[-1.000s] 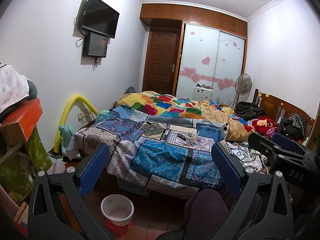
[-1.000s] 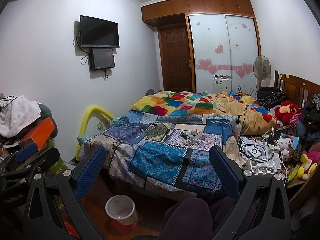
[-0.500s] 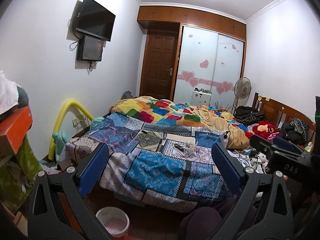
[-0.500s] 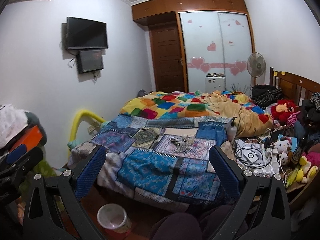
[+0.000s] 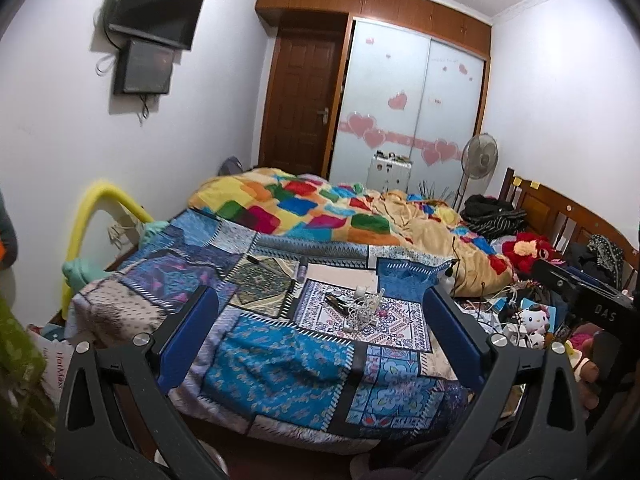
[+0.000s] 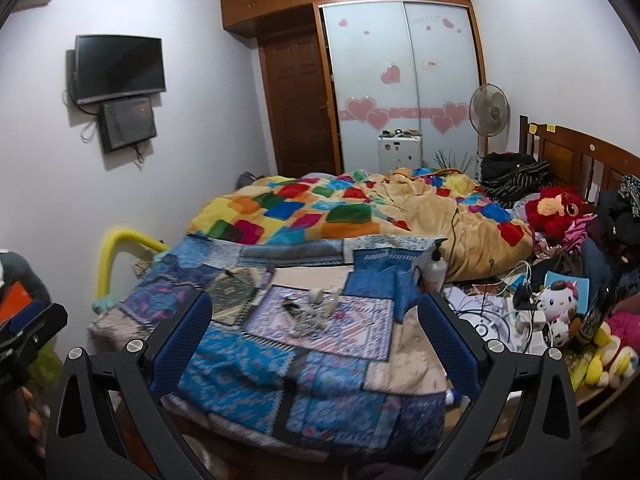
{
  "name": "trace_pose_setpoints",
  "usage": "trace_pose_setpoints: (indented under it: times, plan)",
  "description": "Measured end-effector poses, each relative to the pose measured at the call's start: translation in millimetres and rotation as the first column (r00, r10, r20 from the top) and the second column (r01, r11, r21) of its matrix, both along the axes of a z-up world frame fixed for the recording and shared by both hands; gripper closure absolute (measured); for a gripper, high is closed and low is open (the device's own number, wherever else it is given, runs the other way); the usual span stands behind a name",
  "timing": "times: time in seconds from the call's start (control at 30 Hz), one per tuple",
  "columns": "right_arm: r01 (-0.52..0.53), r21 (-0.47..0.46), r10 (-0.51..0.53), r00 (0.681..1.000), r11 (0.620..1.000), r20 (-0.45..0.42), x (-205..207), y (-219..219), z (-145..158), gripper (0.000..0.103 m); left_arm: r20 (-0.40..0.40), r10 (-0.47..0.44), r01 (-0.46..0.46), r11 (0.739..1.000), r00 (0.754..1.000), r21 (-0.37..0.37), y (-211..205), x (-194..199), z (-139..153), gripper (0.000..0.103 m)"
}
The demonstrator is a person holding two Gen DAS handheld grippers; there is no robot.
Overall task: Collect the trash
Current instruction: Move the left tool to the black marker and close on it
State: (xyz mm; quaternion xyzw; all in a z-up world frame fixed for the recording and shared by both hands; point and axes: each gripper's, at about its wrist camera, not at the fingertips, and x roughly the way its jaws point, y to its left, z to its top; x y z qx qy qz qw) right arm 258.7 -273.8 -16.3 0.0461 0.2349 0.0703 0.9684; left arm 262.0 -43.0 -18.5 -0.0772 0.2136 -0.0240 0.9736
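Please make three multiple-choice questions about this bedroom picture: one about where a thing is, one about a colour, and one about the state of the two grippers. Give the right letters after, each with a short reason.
1. Where does the small pile of litter lie?
A. on the patchwork quilt on the bed
B. on the white cabinet
C. on the floor by the door

2. What colour is the curved foam tube at the bed's left side?
A. red
B. yellow
C. black

3. How are the left gripper and right gripper?
A. both shut on litter
B. one open, one shut
C. both open, holding nothing

Answers:
1 A, the pile rests on a patterned quilt square.
2 B, the tube is plainly yellow.
3 C, each gripper's jaws stand wide apart with only the bed seen between them.
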Motion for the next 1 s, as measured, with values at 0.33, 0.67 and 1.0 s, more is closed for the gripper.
trace_pose_setpoints:
  times: [0.33, 0.67, 1.0]
  plan:
    - [0.011, 0.001, -0.01, 0.989, 1.0, -0.149, 100, -34, -54, 0.001, -0.145, 0.049, -0.058, 0.997, 0.988, -0.054, 5, 132, -61, 0.0]
    - [0.001, 0.072, 0.023, 0.942, 0.997, -0.336, 198, -45, -134, 0.015, -0.293, 0.048, -0.057, 0.998, 0.955, -0.024, 21, 253, -138, 0.014]
    - [-0.047, 0.184, 0.125, 0.888, 0.982, -0.442, 275, -31, -196, 0.045, -0.438, -0.027, 0.034, 0.999, 0.899, 0.009, 28, 356, -225, 0.053]
